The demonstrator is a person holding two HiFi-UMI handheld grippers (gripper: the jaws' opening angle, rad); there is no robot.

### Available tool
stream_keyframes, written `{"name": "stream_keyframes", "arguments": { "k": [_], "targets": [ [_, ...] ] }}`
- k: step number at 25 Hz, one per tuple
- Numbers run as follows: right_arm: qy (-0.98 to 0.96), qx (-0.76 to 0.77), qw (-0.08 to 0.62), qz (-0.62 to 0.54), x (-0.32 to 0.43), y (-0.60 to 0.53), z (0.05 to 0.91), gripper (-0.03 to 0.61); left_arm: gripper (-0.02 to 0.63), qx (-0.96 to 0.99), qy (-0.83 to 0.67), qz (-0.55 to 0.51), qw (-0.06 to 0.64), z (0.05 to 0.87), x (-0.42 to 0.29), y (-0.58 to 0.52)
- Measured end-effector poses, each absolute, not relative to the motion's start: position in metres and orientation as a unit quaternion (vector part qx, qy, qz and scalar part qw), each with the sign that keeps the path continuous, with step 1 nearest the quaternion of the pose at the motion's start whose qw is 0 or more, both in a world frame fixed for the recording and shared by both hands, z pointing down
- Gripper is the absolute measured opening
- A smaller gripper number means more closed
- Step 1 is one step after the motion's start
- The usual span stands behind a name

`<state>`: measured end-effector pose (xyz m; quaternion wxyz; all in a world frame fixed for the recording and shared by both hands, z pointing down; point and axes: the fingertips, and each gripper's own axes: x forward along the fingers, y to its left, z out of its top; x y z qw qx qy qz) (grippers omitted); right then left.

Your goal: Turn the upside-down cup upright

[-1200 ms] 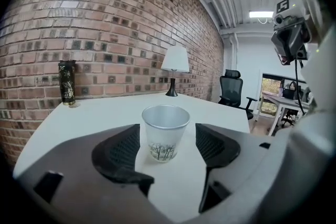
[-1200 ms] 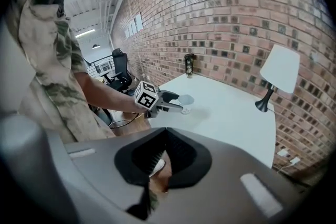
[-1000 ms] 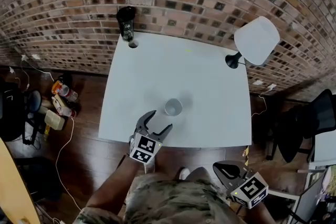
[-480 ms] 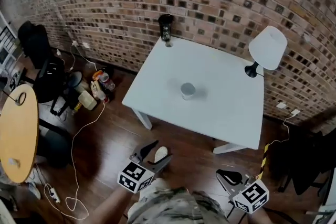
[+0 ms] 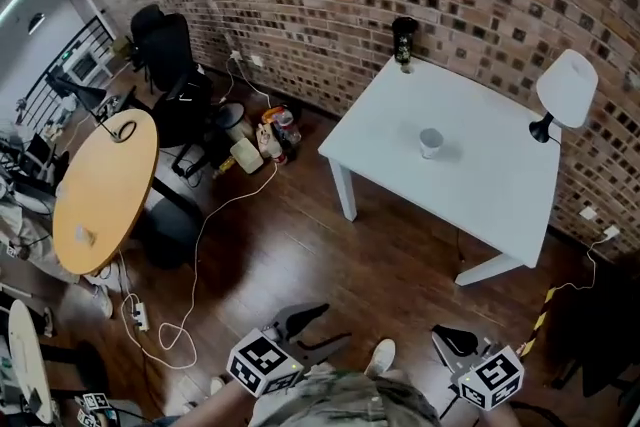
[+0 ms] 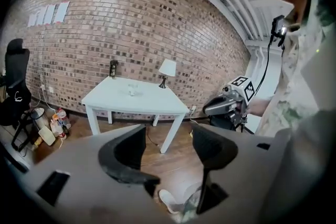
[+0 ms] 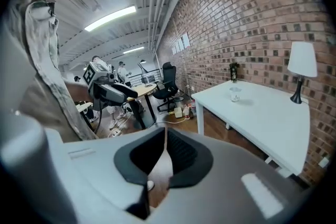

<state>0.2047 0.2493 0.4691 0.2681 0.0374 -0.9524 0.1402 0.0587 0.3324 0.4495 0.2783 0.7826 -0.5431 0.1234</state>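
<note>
The pale cup [image 5: 430, 142] stands on the white table [image 5: 500, 185], its rim apparently facing up; it shows small in the left gripper view [image 6: 133, 91] and the right gripper view [image 7: 235, 94]. Both grippers hang over the wooden floor, far from the table. My left gripper [image 5: 325, 325] is open with only floor between its jaws [image 6: 168, 139], which have just been closing. My right gripper [image 5: 450, 340] is shut, only a thin slit between its pads [image 7: 165, 149], holding nothing. Each gripper shows in the other's view: the right [image 6: 223, 105], the left [image 7: 113, 91].
A black bottle [image 5: 404, 40] and a white lamp [image 5: 567, 87] stand at the table's back by the brick wall. Left of the table are floor clutter [image 5: 262, 137], cables [image 5: 200, 245], office chairs [image 5: 170, 55] and a round wooden table [image 5: 105, 185].
The table and cup have receded to the upper right as the view backed away. Both grippers left the table edge and now hang over the floor. The left jaws have narrowed.
</note>
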Motion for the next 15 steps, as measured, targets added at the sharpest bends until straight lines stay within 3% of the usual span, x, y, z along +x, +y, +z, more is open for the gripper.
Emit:
{"name": "stream_keyframes", "arguments": {
  "k": [15],
  "targets": [
    [-0.948,0.109,0.267,0.136,0.175,0.429,0.429,0.071,0.265,0.838,-0.482,0.115,0.227,0.425,0.046,0.482]
  ]
}}
